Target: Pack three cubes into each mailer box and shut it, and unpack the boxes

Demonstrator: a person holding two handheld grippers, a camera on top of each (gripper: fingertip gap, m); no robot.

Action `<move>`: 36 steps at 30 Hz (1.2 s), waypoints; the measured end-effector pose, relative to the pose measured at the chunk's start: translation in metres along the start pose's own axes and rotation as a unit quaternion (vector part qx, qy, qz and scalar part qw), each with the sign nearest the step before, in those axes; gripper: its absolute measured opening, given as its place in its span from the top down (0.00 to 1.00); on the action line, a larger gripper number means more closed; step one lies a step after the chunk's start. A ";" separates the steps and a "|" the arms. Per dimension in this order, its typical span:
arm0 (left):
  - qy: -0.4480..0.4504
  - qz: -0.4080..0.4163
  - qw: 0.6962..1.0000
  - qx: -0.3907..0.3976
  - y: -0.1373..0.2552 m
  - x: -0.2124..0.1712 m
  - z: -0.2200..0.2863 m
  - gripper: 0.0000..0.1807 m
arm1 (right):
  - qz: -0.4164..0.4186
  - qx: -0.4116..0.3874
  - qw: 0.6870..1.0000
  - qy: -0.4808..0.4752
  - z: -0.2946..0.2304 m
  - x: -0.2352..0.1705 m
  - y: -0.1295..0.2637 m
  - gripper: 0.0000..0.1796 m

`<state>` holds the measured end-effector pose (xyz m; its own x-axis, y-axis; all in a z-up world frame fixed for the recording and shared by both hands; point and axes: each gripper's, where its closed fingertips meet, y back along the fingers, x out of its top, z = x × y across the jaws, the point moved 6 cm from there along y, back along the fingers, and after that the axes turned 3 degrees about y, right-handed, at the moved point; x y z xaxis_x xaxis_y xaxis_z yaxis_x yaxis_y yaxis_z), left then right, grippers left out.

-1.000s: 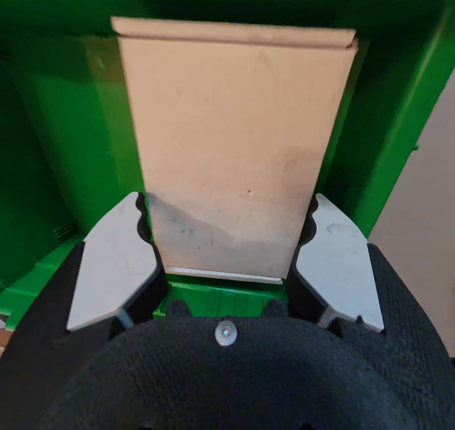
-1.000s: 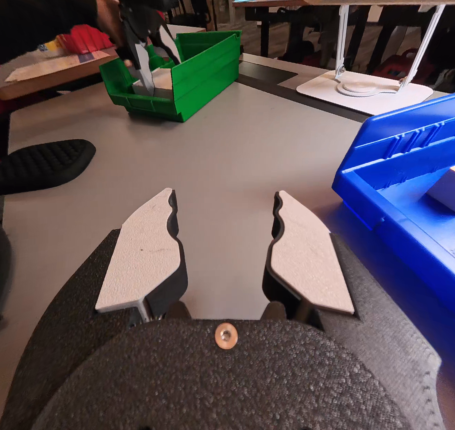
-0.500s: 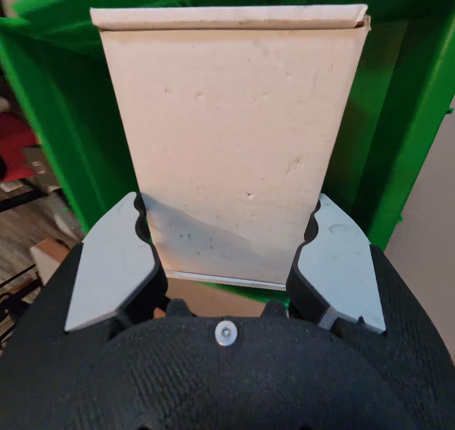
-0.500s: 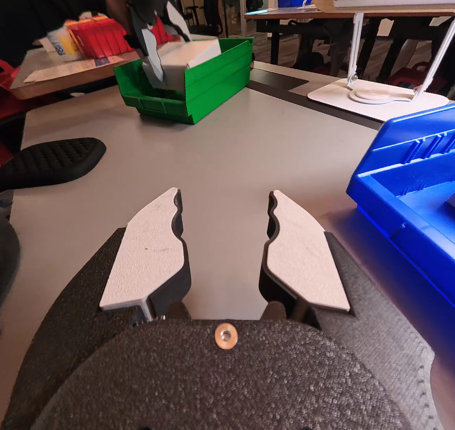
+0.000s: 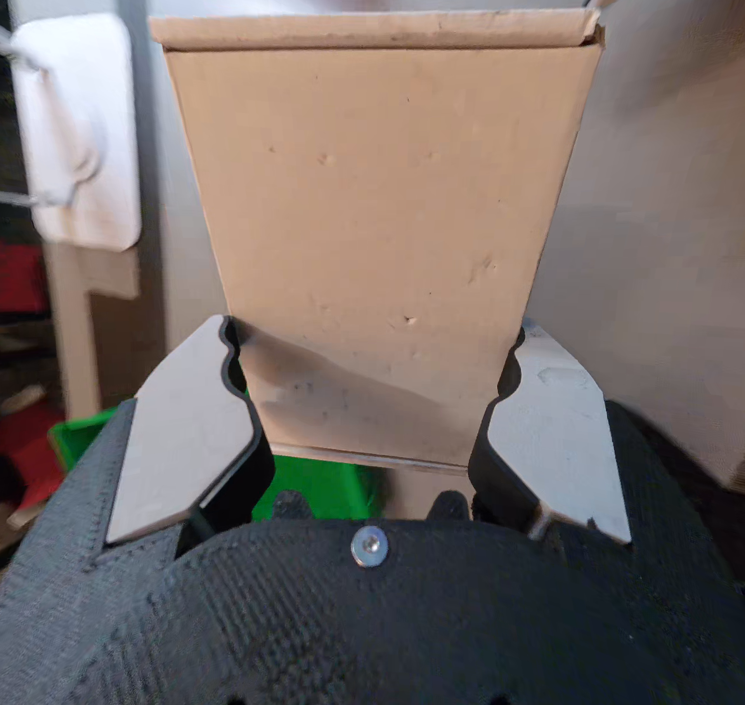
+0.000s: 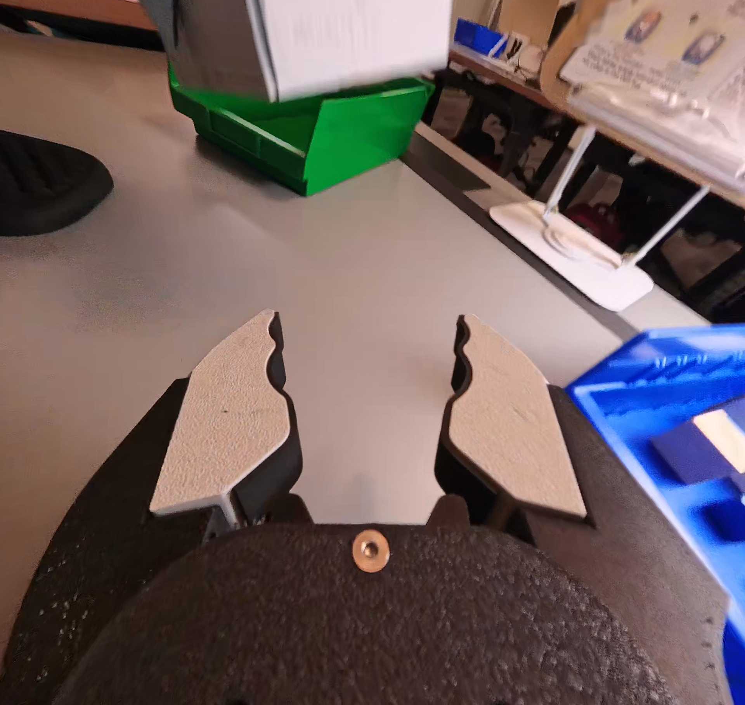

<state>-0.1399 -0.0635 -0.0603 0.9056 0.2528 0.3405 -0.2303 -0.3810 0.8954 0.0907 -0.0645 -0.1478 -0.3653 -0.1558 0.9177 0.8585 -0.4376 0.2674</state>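
My left gripper has its jaws clamped on a closed mailer box, held above the green bin; my right gripper waits, jaws apart, over the tabletop. Setting down and opening lie ahead, I judge.

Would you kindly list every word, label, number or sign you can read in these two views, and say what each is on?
On the clear-covered printed sheet on its white stand: lines of print and small pictures, too blurred to read.
On the tan cardboard mailer box: nothing printed on the faces shown.
On the green plastic bin and the blue plastic bin: no legible marks.
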 end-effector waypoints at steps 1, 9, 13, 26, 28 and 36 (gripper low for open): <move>0.000 0.009 1.000 -0.028 -0.012 0.011 0.015 0.31 | 0.008 -0.002 1.000 0.020 -0.004 0.007 -0.002 0.52; 0.039 -0.002 0.965 -0.261 -0.084 0.041 0.087 0.31 | -0.009 -0.033 0.959 0.280 -0.043 0.005 -0.006 0.43; 0.051 -0.007 0.942 -0.331 -0.093 0.045 0.095 0.31 | -0.002 -0.023 0.935 0.353 -0.066 -0.001 -0.011 0.45; 0.093 0.342 0.909 -0.221 -0.058 0.017 0.082 0.41 | -0.034 0.054 0.981 0.184 -0.043 -0.025 -0.007 0.49; 0.100 0.371 0.905 -0.183 -0.064 0.006 0.087 0.41 | -0.028 0.069 0.987 0.143 -0.037 -0.024 -0.008 0.48; 0.094 0.405 0.884 -0.213 -0.068 -0.006 0.095 0.42 | -0.032 0.088 0.994 0.049 -0.023 -0.025 -0.011 0.49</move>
<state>-0.0965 -0.1235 -0.1504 0.3150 0.2096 0.9257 -0.9261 -0.1454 0.3481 0.0820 -0.0757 -0.1801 -0.4468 -0.2229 0.8664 0.8790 -0.2897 0.3787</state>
